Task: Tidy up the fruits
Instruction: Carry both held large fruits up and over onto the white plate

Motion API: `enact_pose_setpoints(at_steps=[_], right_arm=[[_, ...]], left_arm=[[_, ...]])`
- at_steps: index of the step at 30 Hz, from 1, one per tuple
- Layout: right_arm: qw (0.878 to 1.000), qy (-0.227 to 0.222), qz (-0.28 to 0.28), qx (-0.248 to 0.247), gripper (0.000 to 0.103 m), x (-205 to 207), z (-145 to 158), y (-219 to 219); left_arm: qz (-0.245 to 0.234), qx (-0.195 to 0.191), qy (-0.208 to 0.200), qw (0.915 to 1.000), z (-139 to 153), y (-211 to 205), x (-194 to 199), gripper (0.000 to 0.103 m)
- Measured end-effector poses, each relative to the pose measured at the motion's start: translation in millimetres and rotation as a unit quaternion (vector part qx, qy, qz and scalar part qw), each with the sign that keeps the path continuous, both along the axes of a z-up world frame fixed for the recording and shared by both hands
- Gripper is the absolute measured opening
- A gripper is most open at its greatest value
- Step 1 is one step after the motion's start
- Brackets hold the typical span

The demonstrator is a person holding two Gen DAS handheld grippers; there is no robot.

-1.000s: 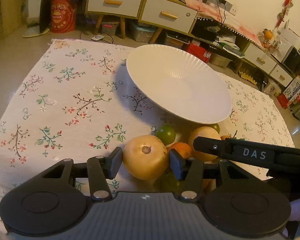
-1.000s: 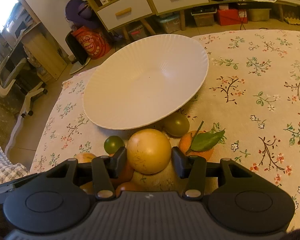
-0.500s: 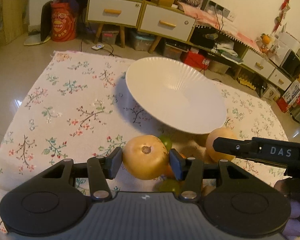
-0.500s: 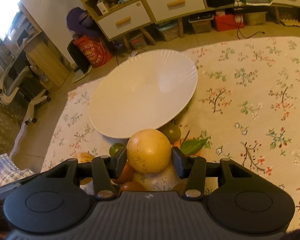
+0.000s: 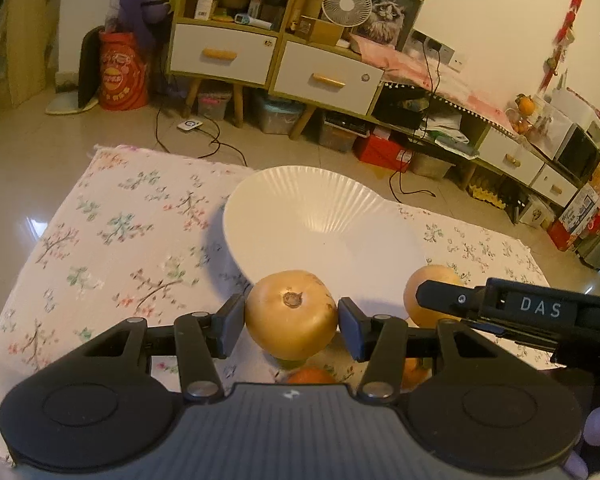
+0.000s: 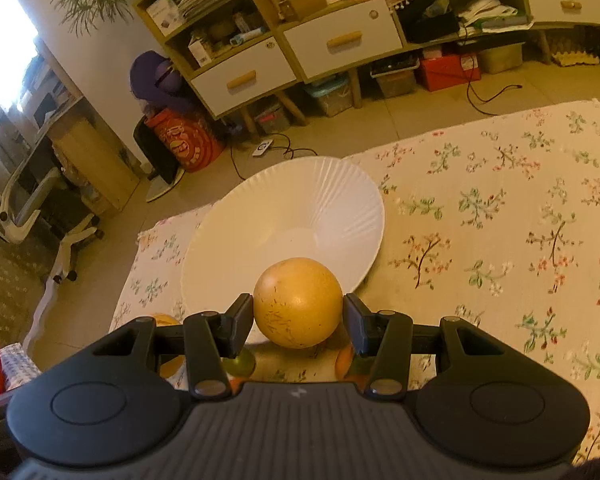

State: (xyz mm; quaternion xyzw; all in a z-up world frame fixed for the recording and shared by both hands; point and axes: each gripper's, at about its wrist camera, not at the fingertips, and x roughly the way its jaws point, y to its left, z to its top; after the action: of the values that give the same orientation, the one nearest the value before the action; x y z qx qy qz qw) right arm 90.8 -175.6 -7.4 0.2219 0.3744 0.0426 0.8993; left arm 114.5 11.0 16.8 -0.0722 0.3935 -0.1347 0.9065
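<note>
Two hand-held grippers, left hand-held gripper [image 5: 291, 322] and right hand-held gripper [image 6: 298, 318], each clamp one yellow fruit [image 5: 291, 316].

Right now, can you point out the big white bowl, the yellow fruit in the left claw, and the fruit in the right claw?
white bowl [image 5: 300, 208]: left wrist view, on its ribbed inner wall.
left gripper's yellow fruit [image 5: 291, 316]: left wrist view, below its stem scar.
right gripper's yellow fruit [image 6: 298, 302]: right wrist view, on its speckled front.

left gripper [image 5: 291, 322]: matte black, silver screws | right gripper [image 6: 298, 322]: black, white "DAS" lettering
</note>
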Motion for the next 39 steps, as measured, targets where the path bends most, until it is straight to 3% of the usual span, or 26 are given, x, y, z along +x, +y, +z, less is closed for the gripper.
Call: enact_pose_setpoints(at_steps=[11, 19, 39], right_arm=[[1.0, -0.013, 0.008, 0.002, 0.045, 25.3, 3.7, -15.4], [0.999, -0.012, 0.034, -0.009, 0.045, 55.8, -2.9, -12.3], [0.998, 0.005, 0.06, -0.027, 0.045, 90.7, -17.3, 0.5]], left_arm=[[-0.048, 0.049, -0.037, 0.997, -10.5, -30.9, 27.6, 0.037], [-0.085, 0.087, -0.039, 0.9918, -26.6, -49.6, 47.4, 0.037], [-0.089, 0.088, -0.033, 0.9916, -38.2, -51.2, 73.6, 0.037]])
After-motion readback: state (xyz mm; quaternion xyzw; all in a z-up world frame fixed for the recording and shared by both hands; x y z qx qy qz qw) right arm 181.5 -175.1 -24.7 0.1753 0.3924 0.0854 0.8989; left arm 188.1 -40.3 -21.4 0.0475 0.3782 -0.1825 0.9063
